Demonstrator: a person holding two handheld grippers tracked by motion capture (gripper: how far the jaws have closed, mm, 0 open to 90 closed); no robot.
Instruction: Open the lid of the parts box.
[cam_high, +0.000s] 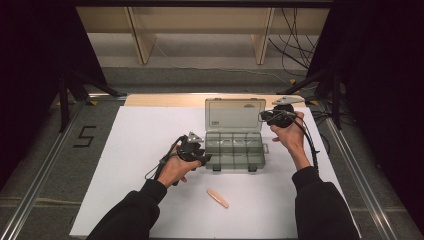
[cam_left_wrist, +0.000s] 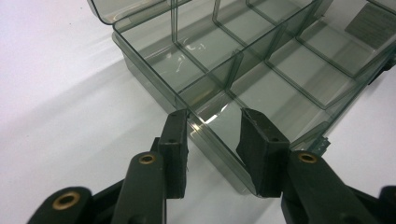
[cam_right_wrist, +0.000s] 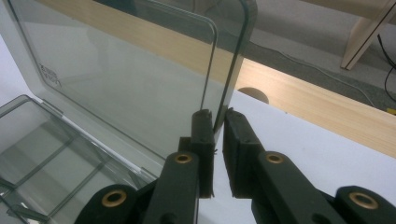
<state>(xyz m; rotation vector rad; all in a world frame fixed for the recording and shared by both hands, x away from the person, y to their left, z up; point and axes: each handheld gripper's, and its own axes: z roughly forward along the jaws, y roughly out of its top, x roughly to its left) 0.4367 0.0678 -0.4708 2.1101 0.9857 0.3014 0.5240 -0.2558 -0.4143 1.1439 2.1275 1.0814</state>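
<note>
Right hand-held gripper (cam_right_wrist: 218, 122) on upright lid (cam_right_wrist: 126, 79), hinge crosswise.

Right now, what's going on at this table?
A person is working a clear compartment box with two grippers. The right gripper pinches the edge of the open lid, holding it upright. The left gripper is at the box's front left corner, jaws open astride the wall. The compartments look empty. A small pink stick lies on the white sheet in front of the box, untouched.
</note>
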